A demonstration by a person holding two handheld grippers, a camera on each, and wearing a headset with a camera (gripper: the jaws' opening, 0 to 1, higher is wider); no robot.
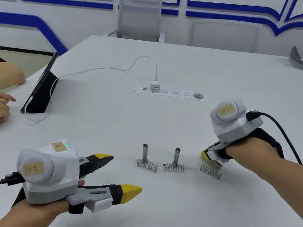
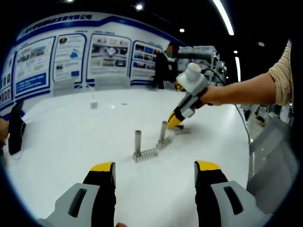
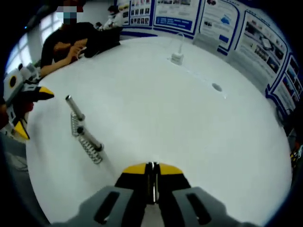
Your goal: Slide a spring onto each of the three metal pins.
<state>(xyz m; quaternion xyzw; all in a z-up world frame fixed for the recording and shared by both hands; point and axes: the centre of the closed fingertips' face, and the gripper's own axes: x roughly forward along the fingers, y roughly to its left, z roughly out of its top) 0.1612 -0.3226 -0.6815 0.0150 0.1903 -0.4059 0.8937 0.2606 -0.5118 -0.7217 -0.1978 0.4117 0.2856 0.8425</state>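
Observation:
Two metal pins stand upright on the white table. A spring lies on its side at the base of each pin. A third spring lies further right, just under my right gripper, whose jaws are shut with their tips close above the table. My left gripper is open at the lower left, well short of the pins. In the left gripper view its jaws frame the pins and the right gripper. In the right gripper view the jaws meet.
A white power strip with a plugged charger and cable lies across the middle of the table. A dark tablet leans at the left edge, near another person's hand. A chair stands behind the table.

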